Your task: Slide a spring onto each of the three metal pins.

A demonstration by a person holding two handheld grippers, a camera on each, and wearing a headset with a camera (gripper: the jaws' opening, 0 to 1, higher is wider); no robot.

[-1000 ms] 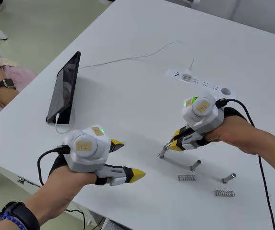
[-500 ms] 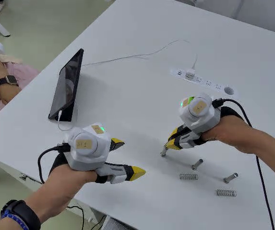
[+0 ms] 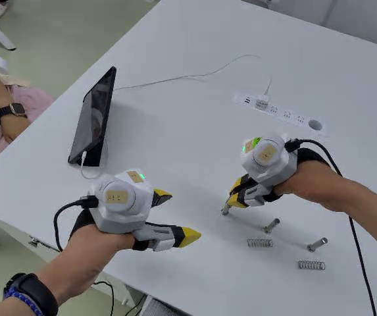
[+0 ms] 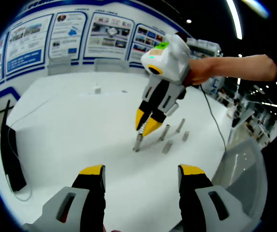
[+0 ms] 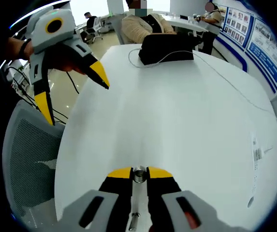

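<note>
Office-like exhibition hall: wall posters (image 4: 65,34), mesh chair (image 5: 27,154), white worktable (image 3: 175,131)

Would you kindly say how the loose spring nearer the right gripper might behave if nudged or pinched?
The spring lies on its side on the smooth table, so it would probably roll. Its thin open coils look light and likely squash under pinching.

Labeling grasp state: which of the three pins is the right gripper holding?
The leftmost pin, propped near upright and clamped by the right gripper. The middle pin and the rightmost pin lie flat on the table, untouched.
</note>
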